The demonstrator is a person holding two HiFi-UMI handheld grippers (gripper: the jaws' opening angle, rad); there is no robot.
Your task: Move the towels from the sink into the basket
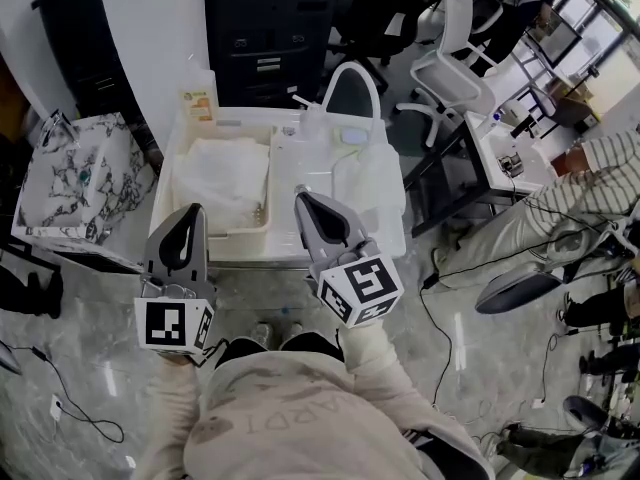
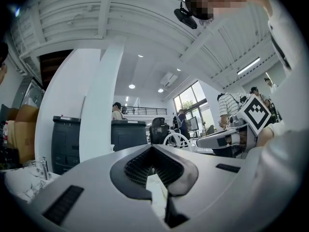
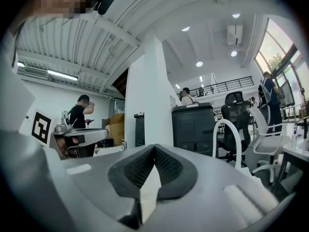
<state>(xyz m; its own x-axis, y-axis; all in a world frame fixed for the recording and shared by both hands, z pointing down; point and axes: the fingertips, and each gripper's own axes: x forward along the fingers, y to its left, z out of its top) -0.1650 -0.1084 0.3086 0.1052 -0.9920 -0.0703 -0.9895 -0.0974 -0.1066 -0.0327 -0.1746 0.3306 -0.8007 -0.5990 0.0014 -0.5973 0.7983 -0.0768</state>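
Observation:
White towels [image 1: 228, 176] lie heaped in the left basin of the white sink [image 1: 168, 193]. A white basket [image 1: 385, 183] with an arched handle [image 1: 352, 70] stands on the sink's right half. My left gripper [image 1: 190, 211] is raised in front of the sink's near left corner, shut and holding nothing. My right gripper [image 1: 303, 197] hangs over the sink's front edge near the middle, also shut and empty. In the left gripper view the jaws [image 2: 153, 149] meet at the tip and point up into the room. The right gripper view shows the same [image 3: 154, 149], with the basket handle [image 3: 227, 129] beyond.
A marble-patterned table [image 1: 75, 183] stands left of the sink. Black cabinets [image 1: 270, 28] sit behind it. White office chairs [image 1: 450, 68] and a desk [image 1: 505, 153] are to the right, where a person in a striped shirt [image 1: 590, 183] sits. Cables run across the floor [image 1: 445, 338].

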